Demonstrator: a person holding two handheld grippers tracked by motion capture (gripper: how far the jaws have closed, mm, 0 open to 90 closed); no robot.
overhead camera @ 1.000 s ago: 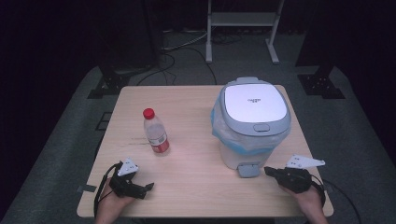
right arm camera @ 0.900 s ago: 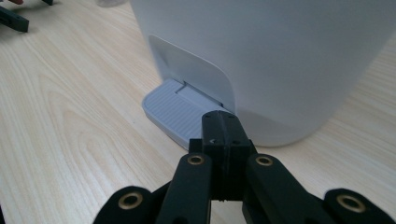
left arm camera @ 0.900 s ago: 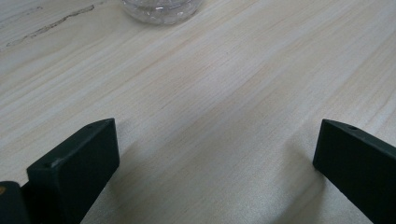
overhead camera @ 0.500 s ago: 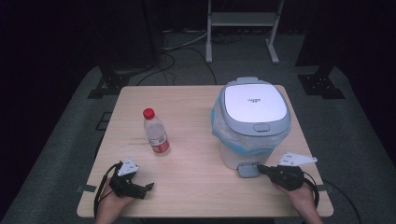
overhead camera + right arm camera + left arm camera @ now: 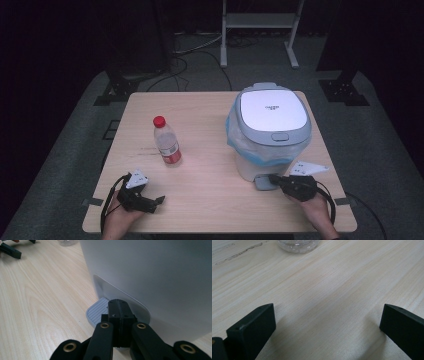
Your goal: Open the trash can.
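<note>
1. Grey pedal point(image 5: 98, 310) sits at the bin's point(image 5: 270, 131) foot, on my table's point(image 5: 210, 150) right.
2. My right gripper point(image 5: 119, 305), clenched empty, rests over the pedal.
3. My left gripper point(image 5: 324, 322) is released, near the bottle point(image 5: 166, 140).

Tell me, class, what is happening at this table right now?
A person sits at a wooden table with a claw in each hand. The right claw, shut with nothing between its jaws, sits over the grey foot pedal of a white pedal bin, whose lid is down. The left claw rests open on the table near the person, short of a red-capped plastic bottle that stands upright. The bin has a blue liner bag.
</note>
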